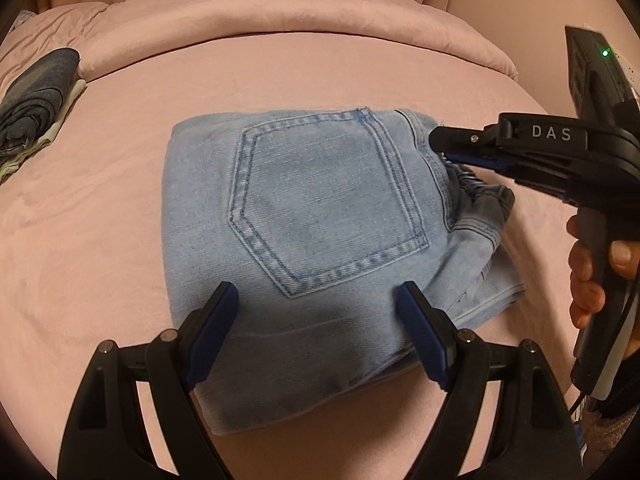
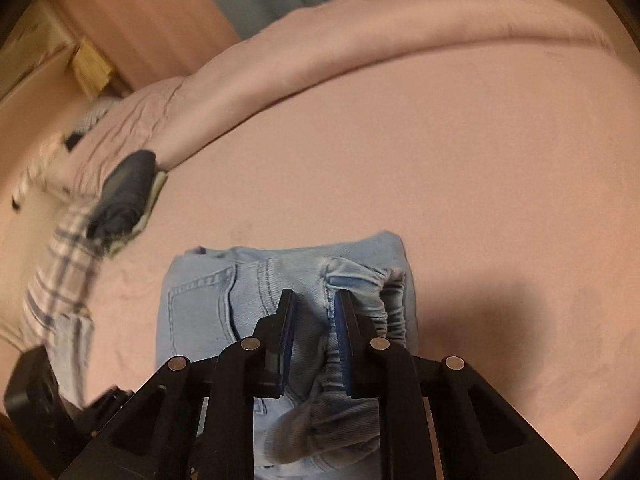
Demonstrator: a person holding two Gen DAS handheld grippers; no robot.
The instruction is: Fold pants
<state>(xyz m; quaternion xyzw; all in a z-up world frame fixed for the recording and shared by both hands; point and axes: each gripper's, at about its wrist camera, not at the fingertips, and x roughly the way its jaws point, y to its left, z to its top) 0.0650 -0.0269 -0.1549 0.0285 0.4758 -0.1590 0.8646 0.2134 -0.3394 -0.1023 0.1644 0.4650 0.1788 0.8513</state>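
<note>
a wide bed [image 1: 132,208] in a pink sheet fills both views, with a rolled pink duvet [image 1: 280,28] along its far side beyond the pants. the pants [image 1: 320,248], light blue denim folded into a thick square packet with a back pocket facing up, lie on the middle of the bed. their gathered waistband [image 2: 360,344] bunches loosely out of the packet's right edge as the left wrist view shows it. well to the left of the pants, near the duvet's end, sits a small stack of dark folded clothes [image 1: 36,108] on something pale, and in the right wrist view a plaid cloth [image 2: 60,272] lies just past that stack.

the left hand-held gripper [image 1: 316,308] hovers over the near edge of the pants with its blue-padded jaws spread wide and nothing clamped between them. the right hand-held gripper [image 2: 314,316] reaches in at the waistband side of the pants, its jaws drawn close together with a narrow gap. the bunched waistband lies under and between them, but whether the pads actually pinch the cloth cannot be told. a hand [image 1: 592,276] holds its handle to the right of the pants.
</note>
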